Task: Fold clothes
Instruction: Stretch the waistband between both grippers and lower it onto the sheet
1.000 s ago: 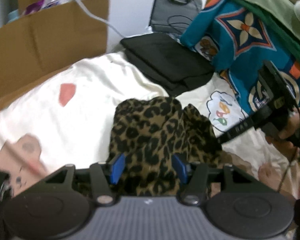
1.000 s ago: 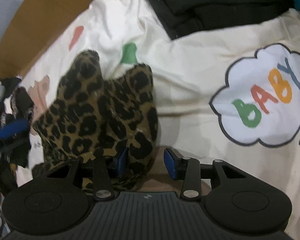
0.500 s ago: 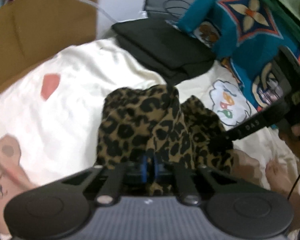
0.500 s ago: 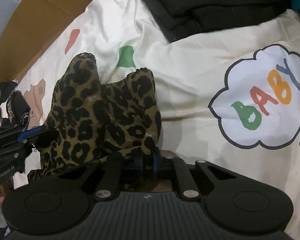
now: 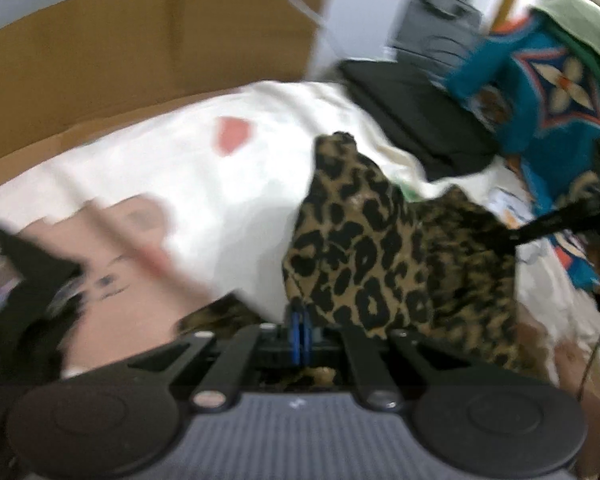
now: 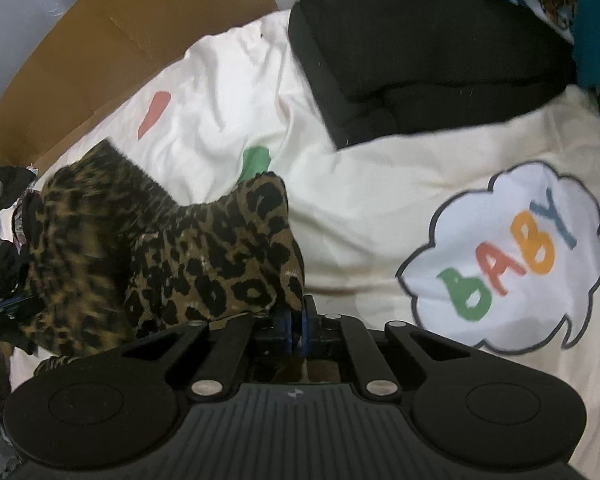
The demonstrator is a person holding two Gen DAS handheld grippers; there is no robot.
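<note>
- My left tongs (image 5: 299, 330) are pressed together on a hem of the leopard-print garment (image 5: 384, 248); the cloth rises from the pads and runs away to the right of that view, so the bulk of it lies to my right and ahead;
- The garment (image 6: 204, 256) sits bunched on the cream bed cover (image 6: 380, 208), its long axis stretched roughly from one pair of tongs to the other; the middle sags in a heap, not yet flat;
- My right tongs (image 6: 295, 326) are pinched shut on the opposite edge, the cloth trailing off to the left of that view; both hands hold an end, neither nearer the heap than the other as far as I can judge;
- Around: a cardboard sheet (image 6: 140, 36) at the far left edge of the bed; a folded black pile (image 6: 420, 52) ahead and right; a teal patterned cloth (image 5: 540, 92) beyond it; the black pile, I judge, limits how far forward I can spread.
</note>
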